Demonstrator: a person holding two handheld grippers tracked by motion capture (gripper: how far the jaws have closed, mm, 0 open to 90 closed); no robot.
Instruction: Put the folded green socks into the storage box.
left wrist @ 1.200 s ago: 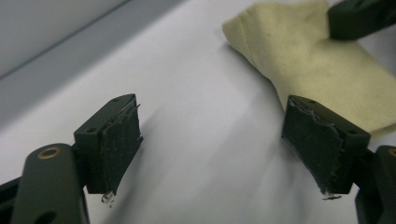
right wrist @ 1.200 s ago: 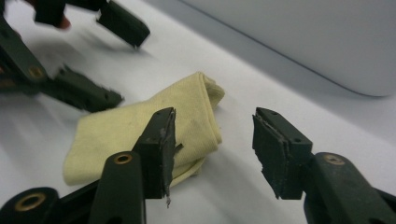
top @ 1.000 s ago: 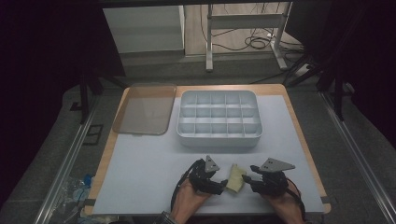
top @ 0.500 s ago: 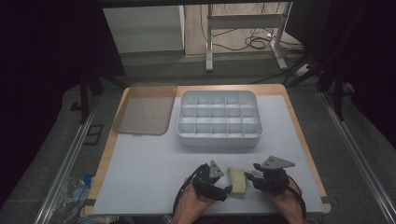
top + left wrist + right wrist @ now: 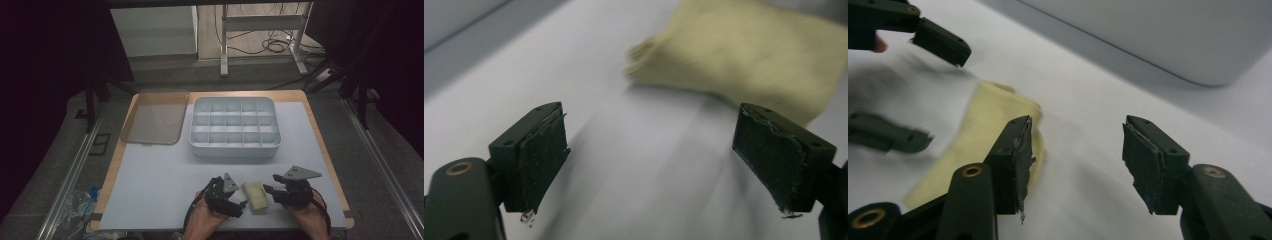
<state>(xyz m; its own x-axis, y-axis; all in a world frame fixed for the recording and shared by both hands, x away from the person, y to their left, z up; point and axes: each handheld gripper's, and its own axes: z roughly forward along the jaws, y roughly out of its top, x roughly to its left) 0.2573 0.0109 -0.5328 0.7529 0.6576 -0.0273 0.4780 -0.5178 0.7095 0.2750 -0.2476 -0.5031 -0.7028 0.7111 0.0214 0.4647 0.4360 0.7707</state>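
The cloth (image 5: 255, 196) lies flat on the worktop (image 5: 165, 185) near its front edge, between the two claws. In the left gripper view the cloth is blurred and cut off by the upper edge, so its weave is hard to make out. The high view leaves both hands partly cut off at the bottom. The right gripper view shows what the high view does not: the right claw (image 5: 1075, 160) stands apart, one jaw over the cloth's edge, nothing gripped. The left claw (image 5: 651, 165) is seen apart, its jaws having just been opening, with bare worktop between them. Compared with a second ago, the cloth appears released and lowered onto the worktop. The tray (image 5: 233, 150) stays at the back.
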